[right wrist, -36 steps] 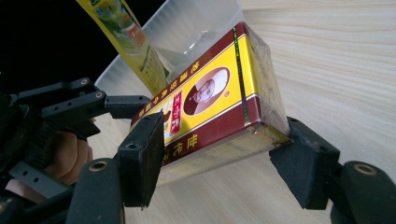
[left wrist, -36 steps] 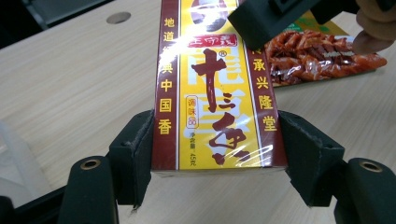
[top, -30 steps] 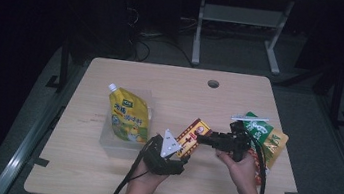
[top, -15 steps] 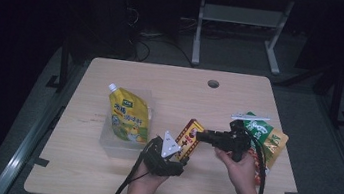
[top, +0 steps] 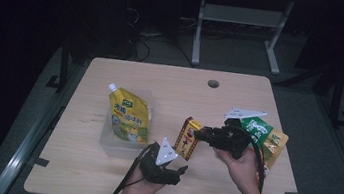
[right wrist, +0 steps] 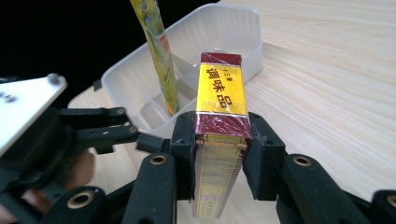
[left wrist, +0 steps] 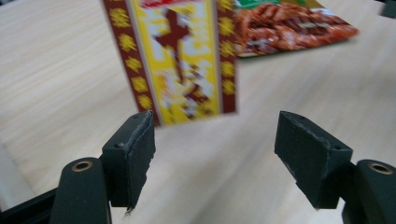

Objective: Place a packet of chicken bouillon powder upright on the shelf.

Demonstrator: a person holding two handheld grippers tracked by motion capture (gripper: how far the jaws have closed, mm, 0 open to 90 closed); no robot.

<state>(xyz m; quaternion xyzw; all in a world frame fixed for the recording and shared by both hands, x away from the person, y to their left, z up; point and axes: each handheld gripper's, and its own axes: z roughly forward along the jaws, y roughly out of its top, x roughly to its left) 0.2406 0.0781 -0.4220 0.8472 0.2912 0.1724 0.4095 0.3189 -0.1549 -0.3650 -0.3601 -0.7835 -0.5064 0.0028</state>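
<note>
A yellow and maroon box (top: 189, 138) is clamped between the jaws of my right gripper (top: 203, 136), tilted just above the table. In the right gripper view the box (right wrist: 219, 93) points toward a clear plastic tub (right wrist: 224, 32), and my right gripper (right wrist: 218, 140) is shut on its lower end. My left gripper (top: 178, 171) rests low near the front edge, open. In the left gripper view the box (left wrist: 180, 60) hangs just beyond my left gripper (left wrist: 217, 144), whose jaws stand wide apart around nothing.
A yellow spouted pouch (top: 128, 116) stands in the clear tub (top: 108, 141) at the left. A green packet (top: 259, 128) and a yellow packet (top: 275, 143) lie at the right, behind my right hand. The table (top: 171, 87) has a cable hole (top: 213, 84) at the back.
My left gripper has drawn back a little toward the front edge. The right gripper and the box have hardly moved.
</note>
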